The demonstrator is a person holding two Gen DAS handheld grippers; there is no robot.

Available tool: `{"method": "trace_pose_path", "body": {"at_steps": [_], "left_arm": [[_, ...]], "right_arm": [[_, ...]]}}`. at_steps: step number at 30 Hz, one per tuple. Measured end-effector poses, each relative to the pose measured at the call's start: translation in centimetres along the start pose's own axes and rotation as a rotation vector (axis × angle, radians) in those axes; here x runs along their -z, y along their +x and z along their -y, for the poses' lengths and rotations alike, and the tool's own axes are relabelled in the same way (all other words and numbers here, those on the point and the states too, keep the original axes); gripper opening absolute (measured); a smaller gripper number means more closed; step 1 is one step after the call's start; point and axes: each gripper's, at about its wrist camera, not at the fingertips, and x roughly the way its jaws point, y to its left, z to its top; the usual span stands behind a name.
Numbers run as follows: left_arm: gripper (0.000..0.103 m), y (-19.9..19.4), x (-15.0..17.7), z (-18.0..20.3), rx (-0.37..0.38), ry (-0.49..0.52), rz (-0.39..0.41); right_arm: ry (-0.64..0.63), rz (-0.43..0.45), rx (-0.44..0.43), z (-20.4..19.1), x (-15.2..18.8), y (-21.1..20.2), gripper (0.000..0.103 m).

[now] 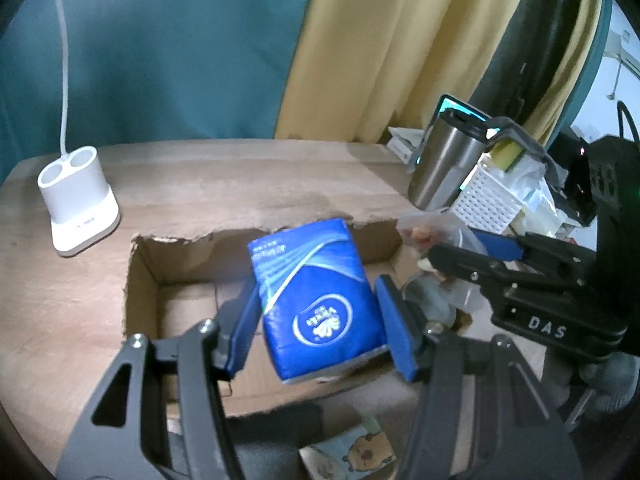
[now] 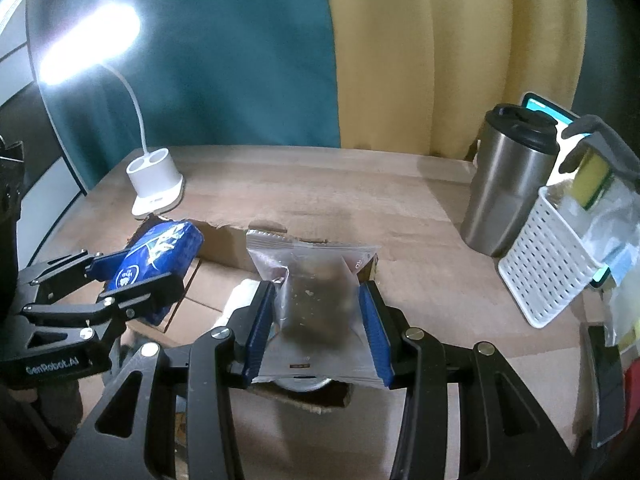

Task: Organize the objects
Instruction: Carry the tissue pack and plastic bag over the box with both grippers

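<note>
A blue tissue pack (image 1: 316,300) sits between the blue pads of my left gripper (image 1: 320,312), which is shut on it above the open cardboard box (image 1: 148,276). In the right wrist view the same tissue pack (image 2: 160,256) and left gripper (image 2: 132,276) show at the left, over the box. My right gripper (image 2: 316,316) is shut on a clear snack packet (image 2: 316,280) with dark contents, held over the box's right part (image 2: 224,240). In the left wrist view that right gripper (image 1: 472,246) holds the packet (image 1: 424,232) at the box's right edge.
A white lamp base (image 1: 78,204) with a bent neck stands at the back left of the wooden table (image 1: 240,176). A steel tumbler (image 2: 508,184), a white perforated basket (image 2: 548,264) with bags and a phone (image 2: 548,108) crowd the right. A cartoon-print pack (image 1: 352,456) lies near the box's front.
</note>
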Motion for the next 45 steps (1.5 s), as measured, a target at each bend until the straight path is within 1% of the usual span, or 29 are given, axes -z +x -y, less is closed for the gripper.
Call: {"method": "trace_pose_path", "body": {"at_steps": [8, 10, 12, 14, 19, 22, 25, 28, 31, 34, 36, 39, 42, 45], "left_arm": [[0.058, 1.4, -0.3, -0.3, 0.013, -0.017, -0.015], [0.058, 1.8, -0.4, -0.1, 0.015, -0.012, -0.02], [0.058, 2.3, -0.4, -0.1, 0.018, -0.008, -0.029], [0.058, 2.6, -0.4, 0.1, 0.018, 0.002, -0.036], [0.058, 3.3, -0.5, 0.6, 0.021, 0.014, -0.048], [0.058, 3.5, -0.6, 0.9, 0.024, 0.023, -0.05], [0.058, 3.6, -0.5, 1.3, 0.03, 0.027, -0.051], [0.058, 3.7, -0.4, 1.6, 0.036, 0.028, -0.053], [0.058, 3.5, -0.4, 1.9, 0.044, 0.033, -0.049], [0.058, 3.1, -0.6, 2.1, 0.051, 0.037, -0.037], [0.058, 3.0, -0.7, 2.1, 0.055, 0.039, -0.032], [0.058, 3.1, -0.7, 2.0, 0.056, 0.037, -0.032], [0.058, 3.2, -0.7, 1.8, 0.052, 0.034, -0.033], [0.058, 3.3, -0.7, 1.5, 0.039, 0.03, -0.034]], "right_arm": [[-0.008, -0.055, -0.009, 0.2, -1.2, 2.4, 0.046], [0.018, -0.068, -0.02, 0.6, -1.5, 2.8, 0.051], [0.029, -0.062, -0.01, 0.9, -1.8, 3.0, 0.065], [0.04, -0.055, -0.005, 1.3, -1.9, 3.0, 0.069], [0.045, -0.054, -0.008, 1.5, -1.7, 2.9, 0.069], [0.037, -0.041, -0.025, 1.6, -1.6, 2.4, 0.069], [0.012, -0.059, -0.025, 1.4, -1.3, 2.4, 0.069], [0.022, -0.094, -0.045, 1.5, -0.9, 2.7, 0.062], [0.029, -0.1, -0.035, 1.5, -0.7, 2.2, 0.061], [0.026, -0.096, -0.023, 1.3, -0.8, 1.4, 0.061], [0.023, -0.09, -0.028, 1.0, -0.9, 0.9, 0.059], [0.019, -0.079, -0.028, 0.7, -1.3, 0.5, 0.059], [0.017, -0.054, -0.035, 0.8, -1.9, 0.1, 0.059], [0.02, -0.048, -0.031, 1.4, -2.1, 0.2, 0.059]]}}
